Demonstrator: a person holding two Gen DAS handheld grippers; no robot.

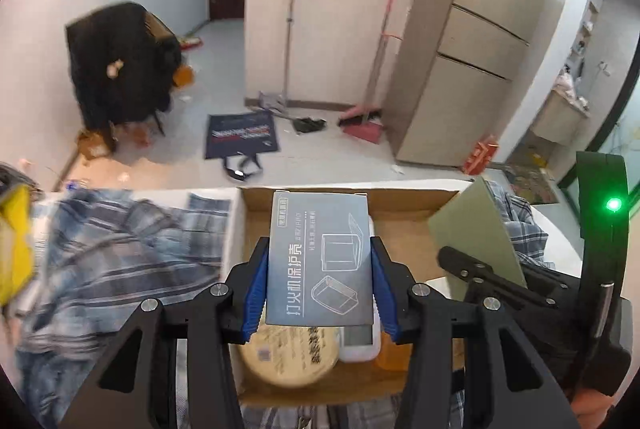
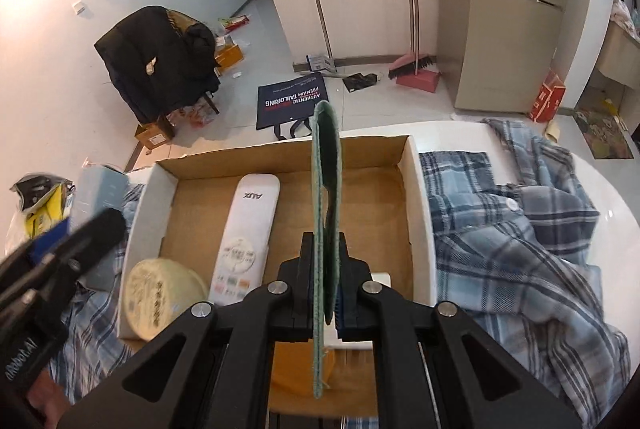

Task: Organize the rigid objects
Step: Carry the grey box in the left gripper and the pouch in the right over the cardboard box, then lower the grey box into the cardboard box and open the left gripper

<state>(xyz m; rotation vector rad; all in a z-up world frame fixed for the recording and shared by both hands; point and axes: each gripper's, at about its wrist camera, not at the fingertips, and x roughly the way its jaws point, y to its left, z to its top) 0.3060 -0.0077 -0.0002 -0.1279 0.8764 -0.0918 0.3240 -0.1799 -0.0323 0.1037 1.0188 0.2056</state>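
My left gripper [image 1: 319,261] is shut on a grey-blue box [image 1: 320,257] with printed text, held above the cardboard box [image 1: 400,197]. My right gripper [image 2: 325,249] is shut on a thin green board [image 2: 326,189], held on edge over the same cardboard box [image 2: 288,157]. The green board also shows at the right in the left wrist view [image 1: 476,233]. Inside the box lie a white AUX remote [image 2: 246,229], a round beige tin [image 2: 164,297] and an orange item [image 2: 296,365]. The left gripper shows at the left edge of the right wrist view [image 2: 72,241].
A blue plaid shirt [image 2: 520,241] lies on the white table [image 2: 600,189] around the box. A yellow packet [image 2: 44,213] sits at the left. On the floor beyond are a dark tote bag [image 2: 292,101], a chair with black coat [image 2: 156,57], broom and dustpan [image 2: 416,69].
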